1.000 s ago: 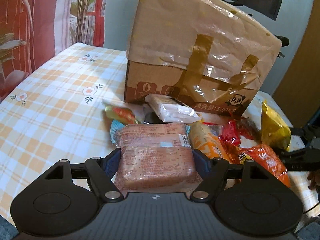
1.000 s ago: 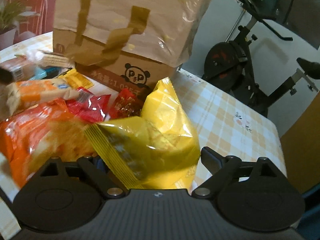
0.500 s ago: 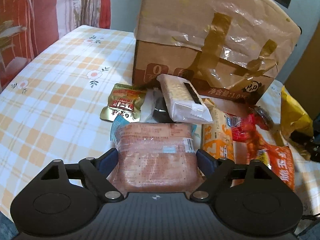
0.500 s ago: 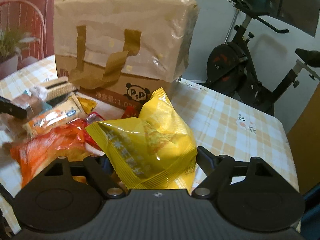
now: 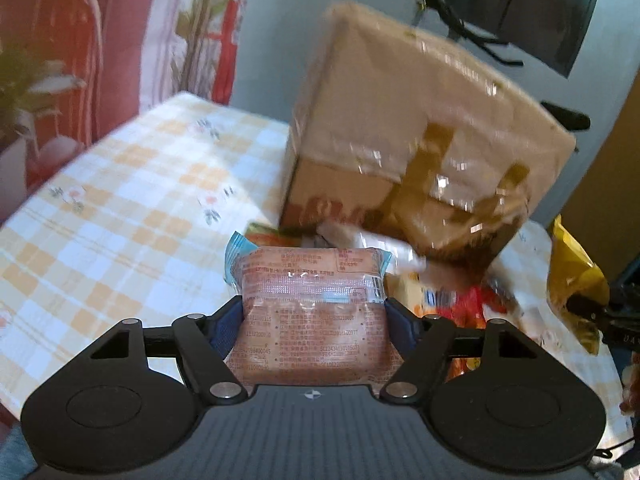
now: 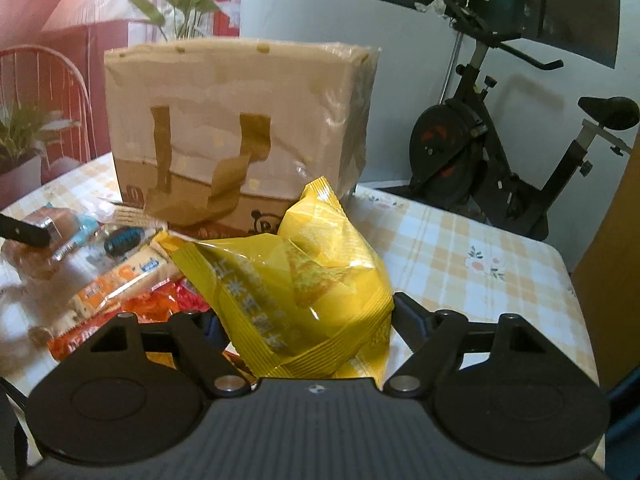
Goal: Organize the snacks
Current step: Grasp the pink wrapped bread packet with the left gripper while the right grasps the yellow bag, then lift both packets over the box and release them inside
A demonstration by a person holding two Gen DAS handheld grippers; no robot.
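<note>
The tall brown cardboard box wrapped in a glossy beige plastic carrier bag (image 5: 424, 136) fills the upper right of the left wrist view, now blurred and tilted, and it sits further up the frame than a second ago. In the right wrist view it has dropped from the top edge to the middle, so its whole top shows. I read that as both packets having been lifted clear of the pile, with the next step being to carry them to wherever they are sorted, perhaps this box.

The tabletop under its orange-and-white checked floral cloth (image 5: 120, 216) spreads across the left of that view, with more of it showing than before.

The heap of loose snack packets in orange, red and white wrappers (image 6: 120, 280) lies at the lower left of the right wrist view, in front of the box. It has slid further left and lower.

The crinkled yellow foil snack bag (image 6: 304, 280) stands at lower centre between the jaws of the right gripper (image 6: 304, 328). Its left side is against the left finger, but I cannot tell whether the right finger touches it. A second ago it lay low against the heap; now it rides above it.

The pinkish-brown clear-wrapped rectangular packet with blue end seals (image 5: 312, 312) sits at bottom centre, clamped between the blue pads (image 5: 224, 332) of the left gripper (image 5: 312, 332), whose jaws are closing a little tighter on it. Its place between them is unchanged.
</note>
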